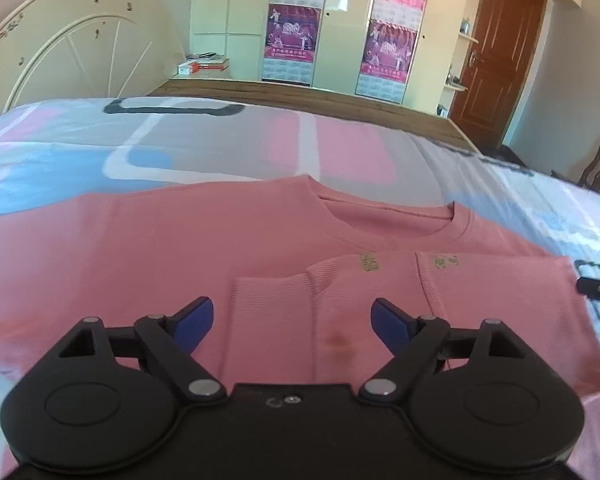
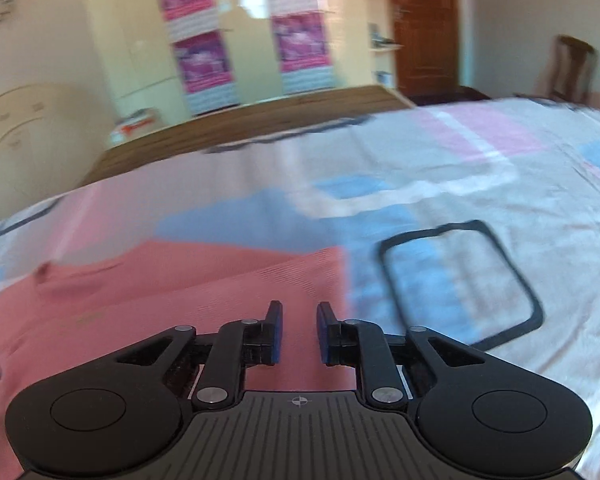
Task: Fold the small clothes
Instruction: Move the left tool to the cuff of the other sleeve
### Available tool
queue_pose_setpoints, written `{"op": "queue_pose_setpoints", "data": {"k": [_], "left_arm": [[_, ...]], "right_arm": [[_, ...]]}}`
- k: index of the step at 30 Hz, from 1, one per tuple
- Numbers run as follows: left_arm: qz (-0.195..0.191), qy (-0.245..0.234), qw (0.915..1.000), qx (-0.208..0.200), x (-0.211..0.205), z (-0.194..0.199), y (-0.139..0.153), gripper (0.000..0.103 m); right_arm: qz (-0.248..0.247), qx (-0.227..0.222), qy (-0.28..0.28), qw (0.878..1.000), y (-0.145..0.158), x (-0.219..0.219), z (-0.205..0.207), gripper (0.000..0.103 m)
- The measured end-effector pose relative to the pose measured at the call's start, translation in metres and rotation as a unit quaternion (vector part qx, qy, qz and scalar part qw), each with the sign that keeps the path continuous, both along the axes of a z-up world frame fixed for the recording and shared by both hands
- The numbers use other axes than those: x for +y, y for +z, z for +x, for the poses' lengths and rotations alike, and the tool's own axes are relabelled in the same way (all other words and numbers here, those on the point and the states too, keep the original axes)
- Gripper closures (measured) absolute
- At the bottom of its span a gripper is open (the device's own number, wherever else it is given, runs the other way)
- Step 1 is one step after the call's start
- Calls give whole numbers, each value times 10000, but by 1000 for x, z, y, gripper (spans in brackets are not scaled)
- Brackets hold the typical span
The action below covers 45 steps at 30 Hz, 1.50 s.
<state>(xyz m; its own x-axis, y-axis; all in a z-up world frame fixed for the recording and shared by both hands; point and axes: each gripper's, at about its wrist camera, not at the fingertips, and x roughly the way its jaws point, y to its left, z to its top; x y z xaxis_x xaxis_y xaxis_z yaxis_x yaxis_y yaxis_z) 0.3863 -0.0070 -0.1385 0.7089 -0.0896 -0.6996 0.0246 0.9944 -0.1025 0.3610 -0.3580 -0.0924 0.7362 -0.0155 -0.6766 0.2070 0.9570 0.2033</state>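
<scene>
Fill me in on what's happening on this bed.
A person holding two grippers is folding a pink long-sleeved sweatshirt laid flat on the pink, blue and white patterned bedsheet. Both ribbed cuffs already lie folded across its front. The left gripper hovers wide open above them. The right gripper, narrowly open and empty, is over the garment's edge.

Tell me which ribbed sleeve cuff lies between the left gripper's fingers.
The cuff left of the stain, nearer the left finger. The other cuff lies to the right, outside the left gripper.
</scene>
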Motion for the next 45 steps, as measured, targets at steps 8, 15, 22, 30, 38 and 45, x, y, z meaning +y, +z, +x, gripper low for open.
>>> {"op": "queue_pose_setpoints", "data": {"k": [8,15,22,30,38,45], "left_arm": [[-98,575,9982,152,75,-43,19,15],[-341,1434,9888,246,168,-73,20,15],[-764,2482,9652,316,264,-92,8,18],[-774,2927,9525,337,329,-93,1,20],[-887,3102,9461,287,364,-79,-5,20],[-1211,3263,9373,168,396,-58,-13,17]], "right_arm": [[291,-178,1020,9942,23,101,-39,54],[360,-7,1645,9857,22,185,-49,54],[349,-23,2016,9788,22,246,-44,54],[252,-24,2243,9742,17,297,-33,54],[196,54,2357,9716,9,338,-12,54],[-183,161,2429,9697,-2,365,8,54]]}}
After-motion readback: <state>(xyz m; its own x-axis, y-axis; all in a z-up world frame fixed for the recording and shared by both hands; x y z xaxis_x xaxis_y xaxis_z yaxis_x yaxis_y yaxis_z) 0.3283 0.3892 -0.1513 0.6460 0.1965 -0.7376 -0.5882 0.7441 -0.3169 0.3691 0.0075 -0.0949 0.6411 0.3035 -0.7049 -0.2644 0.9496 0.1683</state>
